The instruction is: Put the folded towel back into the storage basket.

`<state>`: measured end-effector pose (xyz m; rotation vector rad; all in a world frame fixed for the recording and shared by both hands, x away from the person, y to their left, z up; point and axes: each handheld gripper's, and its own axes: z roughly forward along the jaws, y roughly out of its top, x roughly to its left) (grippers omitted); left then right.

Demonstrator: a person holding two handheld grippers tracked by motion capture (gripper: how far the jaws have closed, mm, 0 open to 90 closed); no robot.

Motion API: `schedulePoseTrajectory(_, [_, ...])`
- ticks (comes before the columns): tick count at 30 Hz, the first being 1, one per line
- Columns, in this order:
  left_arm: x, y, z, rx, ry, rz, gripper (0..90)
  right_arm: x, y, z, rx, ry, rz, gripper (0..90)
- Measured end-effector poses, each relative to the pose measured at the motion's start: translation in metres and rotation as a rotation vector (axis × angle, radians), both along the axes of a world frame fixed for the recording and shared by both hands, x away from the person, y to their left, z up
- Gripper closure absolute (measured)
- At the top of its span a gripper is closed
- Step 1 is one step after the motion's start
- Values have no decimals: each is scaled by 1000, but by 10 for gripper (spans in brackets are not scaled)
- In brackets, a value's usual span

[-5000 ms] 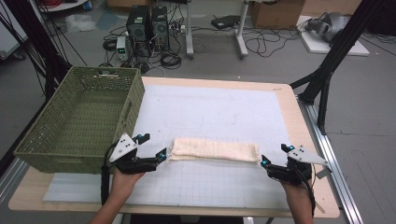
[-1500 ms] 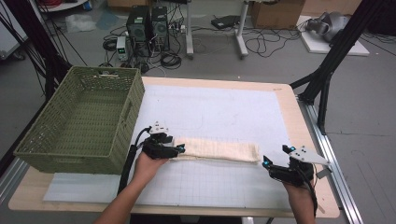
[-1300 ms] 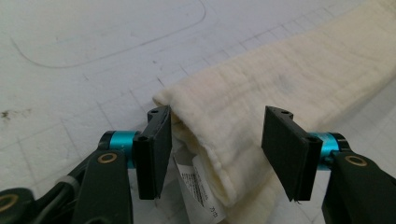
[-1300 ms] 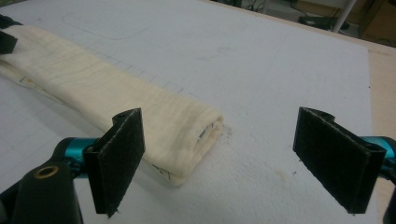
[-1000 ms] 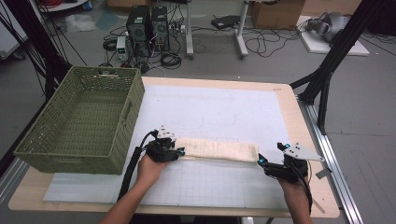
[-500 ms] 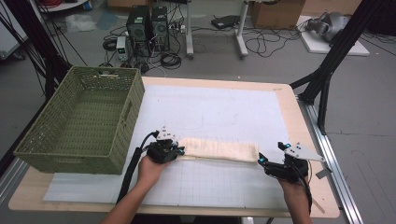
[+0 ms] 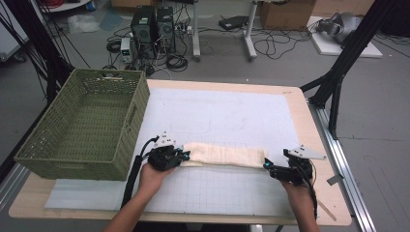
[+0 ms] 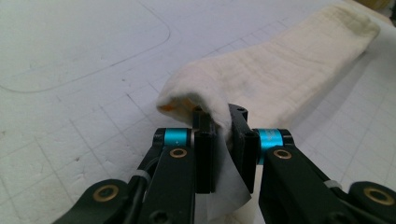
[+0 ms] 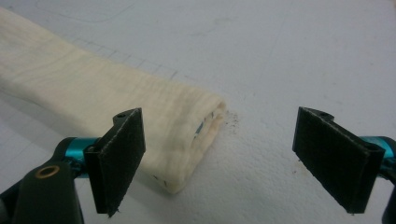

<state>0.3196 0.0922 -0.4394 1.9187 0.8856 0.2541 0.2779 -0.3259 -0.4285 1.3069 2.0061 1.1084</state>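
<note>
Towel point(image 7: 225, 155) lies folded into a long strip across the near middle of the mat point(image 7: 232, 116), basket point(image 7: 84, 126) just off its left end.

Left gripper point(image 8: 225, 135): jaws have just been closing and now pinch the towel's left end; cloth bunches up above the pads and a white flap hangs between them. Grip looks firm but narrow, so check that you have all the layers, not just the top fold.

Right gripper point(image 9: 219, 158): jaws wide open, nothing held, the towel's right end just ahead of the near pad and off to one side.

Step in hand, by my reading: take the second end. Shift your right hand sideways so the end sits centred between the pads, push in past the hem, then close. Keep your left hand quiet meanwhile, or the strip drags and unfolds.
</note>
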Motion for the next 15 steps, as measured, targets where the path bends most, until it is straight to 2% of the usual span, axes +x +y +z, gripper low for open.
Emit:
schedulePoseTrajectory(6, [-3,2,2,-11,-8,-11,816,11,8,-12,-2,58,12,206])
schedulePoseTrajectory(9, [-4,2,2,-15,-10,-10,816,12,9,-14,-3,60,10,209])
schedulePoseTrajectory(12, [-7,4,3,-21,-26,-17,816,15,11,-17,17,82,19,222])
schedulePoseTrajectory(15, [-8,5,3,-22,-34,-20,815,17,16,-21,-18,101,33,229])
